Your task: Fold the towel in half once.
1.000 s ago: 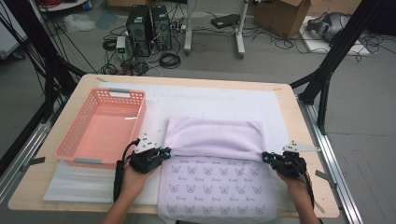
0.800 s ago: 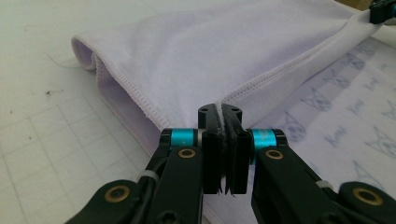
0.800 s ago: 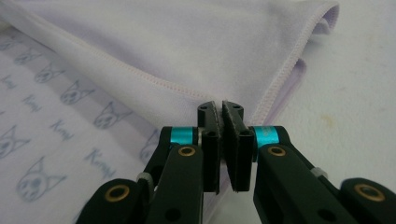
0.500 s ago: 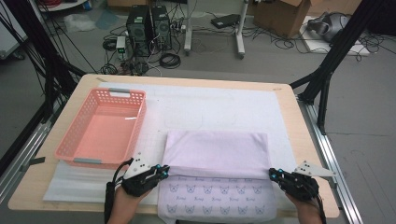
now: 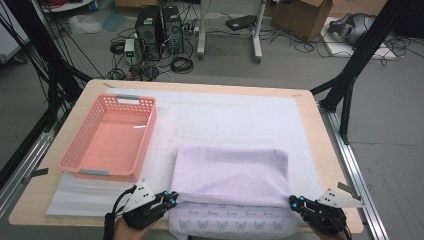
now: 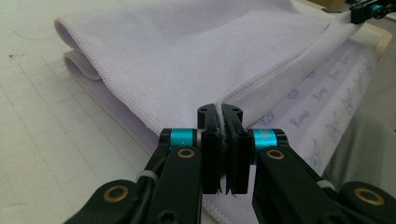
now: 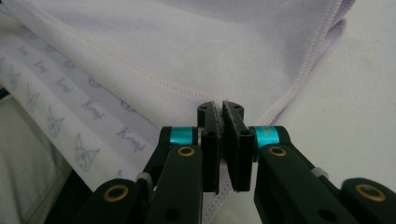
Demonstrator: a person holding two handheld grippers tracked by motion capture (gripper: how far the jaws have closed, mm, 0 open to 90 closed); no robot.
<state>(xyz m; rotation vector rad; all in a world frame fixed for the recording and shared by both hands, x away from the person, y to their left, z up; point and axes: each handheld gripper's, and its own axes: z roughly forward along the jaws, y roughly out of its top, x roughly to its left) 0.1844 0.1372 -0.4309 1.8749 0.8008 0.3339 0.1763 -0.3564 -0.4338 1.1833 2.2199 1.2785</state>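
Both grippers, left (image 5: 170,197) and right (image 5: 295,202), pinch the towel's (image 5: 230,172) near corners between closed fingers. Holding one corner each keeps the folded edge taut and straight, probably to lay it evenly on the tabletop (image 5: 310,125).

Your left tool (image 5: 171,198) & right tool (image 5: 295,202): both matte black w/ linkage arms, two flat black jaws each. Teal anodised collars sit either side of the jaws, brass-coloured pivot bushings on the arms, black screws at the jaw tips. White zip ties cinch thin black cables along the arms; a black cable loops off the left one. Each carries a grey three-cornered plate on top, small dark dots on it.
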